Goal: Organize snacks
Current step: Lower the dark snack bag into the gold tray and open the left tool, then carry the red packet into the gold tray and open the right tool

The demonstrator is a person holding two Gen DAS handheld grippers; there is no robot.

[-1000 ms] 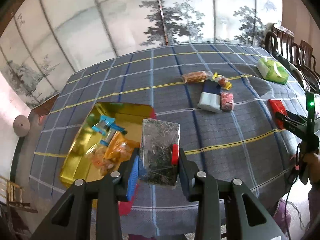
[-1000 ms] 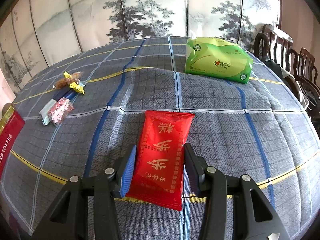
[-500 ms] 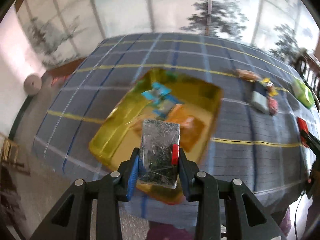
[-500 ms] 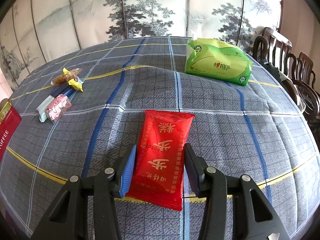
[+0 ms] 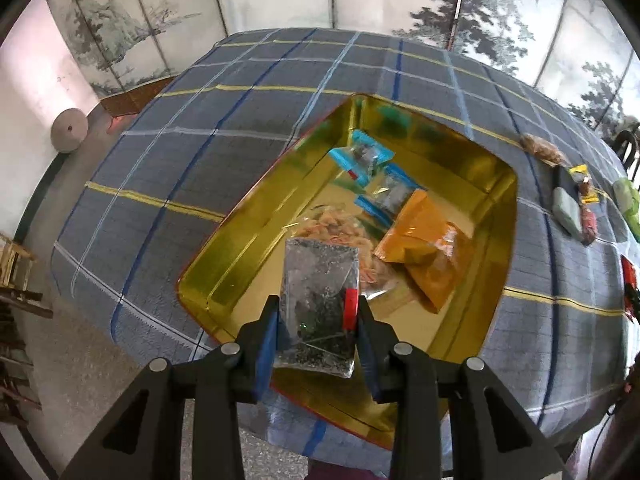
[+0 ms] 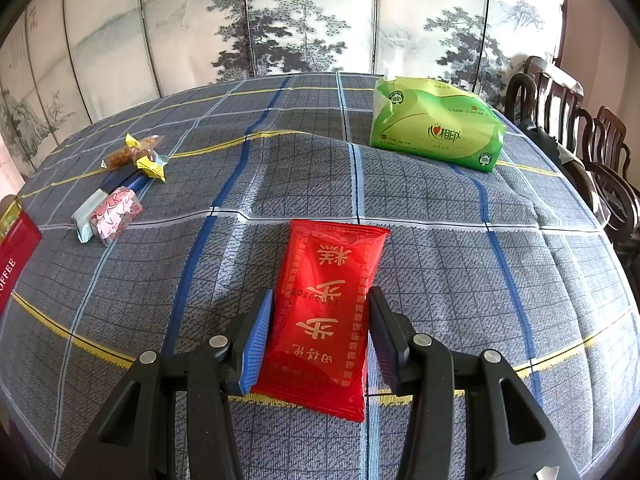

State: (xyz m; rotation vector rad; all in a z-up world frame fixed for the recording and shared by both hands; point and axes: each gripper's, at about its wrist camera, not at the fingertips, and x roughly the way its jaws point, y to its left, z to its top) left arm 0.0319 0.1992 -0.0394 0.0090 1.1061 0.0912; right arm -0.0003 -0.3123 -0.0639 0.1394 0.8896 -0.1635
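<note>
- left gripper is pinching a clear packet of dark speckled stuff, both fingers tight on its sides, held up over the near end of the gold tin
- inside the tin there's already an orange packet, two blue-edged clear packets and a clear bag of pinkish-orange snacks, all piled toward the middle
- tin sits on the grey plaid tablecloth near the table's edge
- right gripper has its fingers on either side of the red packet with gold characters; they look closed against it, and the packet is lying flat on the cloth
- further back on the left: a pink wrapped snack touching a pale blue-and-navy bar, plus a yellow-wrapped sweet and a brownish packet just behind
- green tissue pack sits well apart at the far right
- red side of the tin pokes in at the left edge of the right wrist view
</note>
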